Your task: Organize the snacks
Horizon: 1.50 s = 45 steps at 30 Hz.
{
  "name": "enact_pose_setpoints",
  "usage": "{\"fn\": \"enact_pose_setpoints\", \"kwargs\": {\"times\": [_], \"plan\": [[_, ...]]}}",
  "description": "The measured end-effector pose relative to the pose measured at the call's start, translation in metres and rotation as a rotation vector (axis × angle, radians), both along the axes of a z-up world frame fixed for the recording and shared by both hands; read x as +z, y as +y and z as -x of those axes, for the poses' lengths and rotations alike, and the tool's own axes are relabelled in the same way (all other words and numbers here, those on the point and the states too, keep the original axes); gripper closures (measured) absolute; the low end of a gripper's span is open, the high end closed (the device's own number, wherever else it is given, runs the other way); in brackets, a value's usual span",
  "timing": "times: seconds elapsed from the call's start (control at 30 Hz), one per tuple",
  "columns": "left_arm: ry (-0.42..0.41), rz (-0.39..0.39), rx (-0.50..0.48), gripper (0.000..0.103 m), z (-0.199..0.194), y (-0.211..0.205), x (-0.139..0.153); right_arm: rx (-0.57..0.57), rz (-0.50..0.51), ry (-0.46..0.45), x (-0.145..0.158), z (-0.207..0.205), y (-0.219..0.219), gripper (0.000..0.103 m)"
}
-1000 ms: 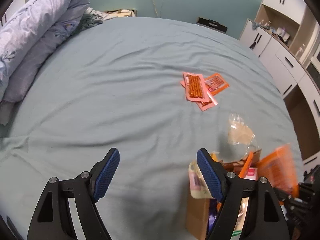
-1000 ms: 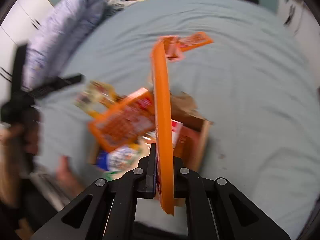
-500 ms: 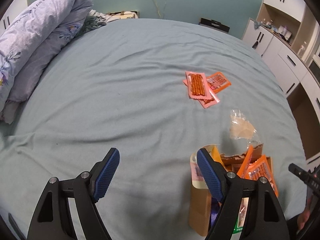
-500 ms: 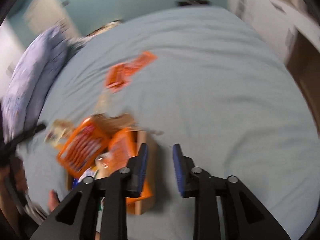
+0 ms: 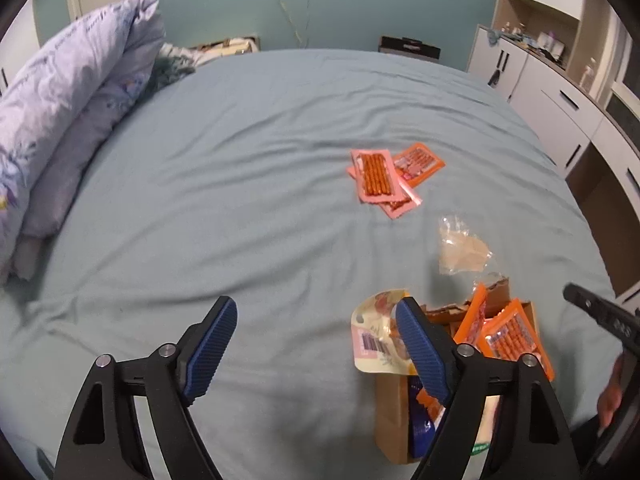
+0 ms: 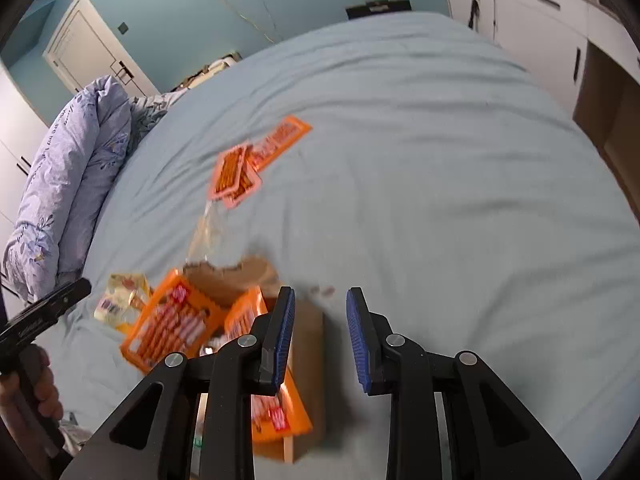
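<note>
Snacks partly fill my box; three packets and a clear bag remain on the bed. Both grippers, left and right, hang open, empty.

Left wrist view: cardboard box is mostly hidden behind a finger of the left gripper, and its lower contents can't be made out. The pale snack bag is partly covered by that same finger. Right gripper is cut off at the frame edge there, jaws unseen. Right wrist view: orange snack packs are blurred, print unreadable; the box sits partly behind a finger. Items on the far counter are too small to identify.
</note>
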<state>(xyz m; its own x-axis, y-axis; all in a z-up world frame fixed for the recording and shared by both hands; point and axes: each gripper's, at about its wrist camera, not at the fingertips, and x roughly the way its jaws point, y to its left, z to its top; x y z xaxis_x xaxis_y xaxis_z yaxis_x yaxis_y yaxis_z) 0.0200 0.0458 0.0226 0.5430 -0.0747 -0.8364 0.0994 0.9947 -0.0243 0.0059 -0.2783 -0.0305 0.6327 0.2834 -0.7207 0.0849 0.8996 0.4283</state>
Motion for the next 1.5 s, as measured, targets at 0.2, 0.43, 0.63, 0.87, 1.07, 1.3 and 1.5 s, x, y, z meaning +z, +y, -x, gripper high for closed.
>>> {"fn": "enact_pose_setpoints", "kwargs": {"times": [0.2, 0.43, 0.63, 0.87, 1.07, 1.3, 1.5], "plan": [[-0.067, -0.012, -0.028, 0.000, 0.001, -0.008, 0.022, -0.010, -0.006, 0.011, -0.016, -0.042, -0.002, 0.078], [0.021, -0.076, -0.125, 0.000, -0.066, -0.055, 0.033, -0.087, -0.046, 0.039, -0.034, -0.070, -0.030, 0.078], [0.240, -0.152, -0.133, 0.000, -0.165, -0.113, -0.010, -0.109, -0.177, 0.061, -0.044, -0.085, -0.046, 0.078], [0.514, -0.073, 0.003, 0.000, -0.243, -0.133, -0.098, -0.097, -0.299, 0.103, -0.063, -0.105, -0.057, 0.078], [0.654, -0.126, -0.034, 0.032, -0.264, -0.159, -0.160, -0.121, -0.324, 0.100, -0.069, -0.111, -0.071, 0.078], [0.572, -0.020, -0.040, 0.095, -0.248, -0.150, -0.133, -0.129, -0.381, 0.170, -0.092, -0.118, -0.078, 0.078], [0.491, 0.049, -0.067, 0.103, -0.198, -0.118, -0.072, -0.131, -0.365, 0.181, -0.092, -0.118, -0.080, 0.078]]}}
